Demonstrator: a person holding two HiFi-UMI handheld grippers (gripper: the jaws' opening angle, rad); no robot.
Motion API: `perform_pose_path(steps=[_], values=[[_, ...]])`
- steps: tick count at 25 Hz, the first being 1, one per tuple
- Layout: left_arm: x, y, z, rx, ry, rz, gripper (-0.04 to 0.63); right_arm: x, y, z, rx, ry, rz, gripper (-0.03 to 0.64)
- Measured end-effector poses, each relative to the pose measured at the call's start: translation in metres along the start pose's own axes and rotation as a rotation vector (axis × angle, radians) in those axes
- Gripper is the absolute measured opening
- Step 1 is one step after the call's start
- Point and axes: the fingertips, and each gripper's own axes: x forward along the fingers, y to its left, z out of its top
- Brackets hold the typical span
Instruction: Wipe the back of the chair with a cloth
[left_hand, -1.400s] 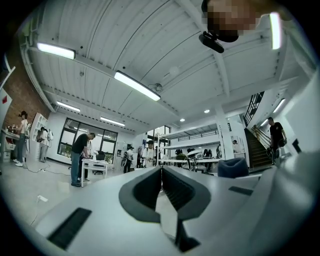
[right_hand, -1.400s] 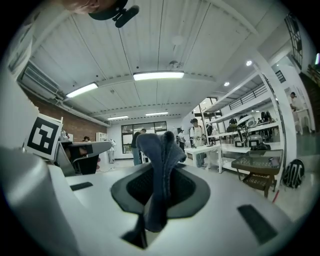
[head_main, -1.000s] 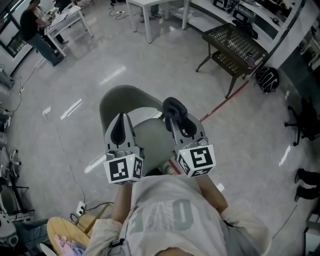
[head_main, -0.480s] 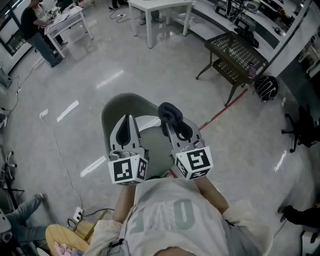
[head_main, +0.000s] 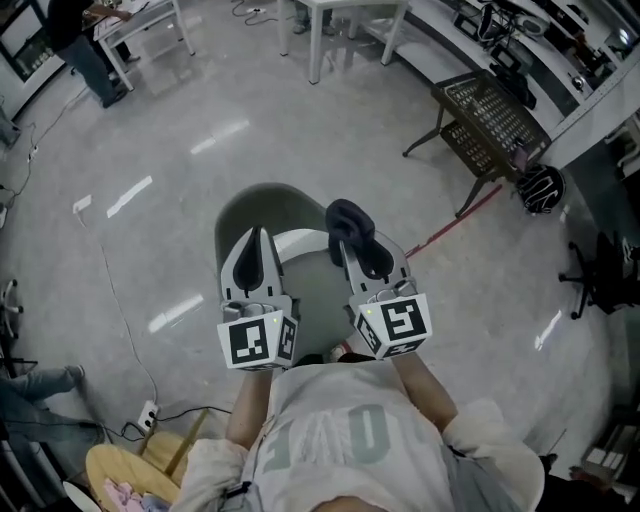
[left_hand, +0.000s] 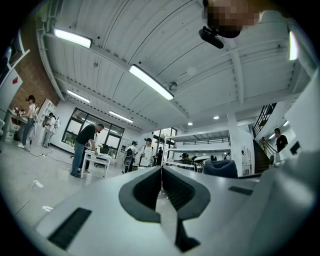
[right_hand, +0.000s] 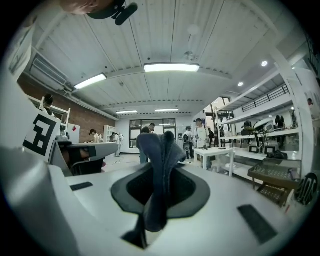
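At lower centre of the head view, the left gripper (head_main: 260, 240) is keeping its jaws pressed together, empty. Beside it, the right gripper (head_main: 352, 246) is clamping the dark cloth (head_main: 349, 217), whose length is pointing toward the frame's top, over the olive chair (head_main: 258, 205).

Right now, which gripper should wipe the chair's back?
Probably the right. The right gripper is shut on the dark cloth, held over the chair. The left gripper is shut with nothing between its jaws, so it has nothing to wipe with.
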Motion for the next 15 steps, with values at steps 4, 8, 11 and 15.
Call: perform_pose_path(steps=[4,8,11,15], values=[[0.001,0.026,-0.003,-0.008,0.011,0.016,0.015,0.021,0.025,-0.004,0.036,0.013,0.05,0.06],[0.001,0.045,-0.014,-0.01,0.028,0.062,0.015,0.034,0.038,-0.005,0.027,0.026,0.082,0.06],[-0.004,0.058,-0.026,-0.001,0.043,0.122,0.015,0.042,0.04,-0.012,0.025,0.042,0.118,0.06],[-0.007,0.072,-0.037,0.041,0.047,0.194,0.015,0.062,0.038,-0.023,0.025,0.047,0.169,0.06]])
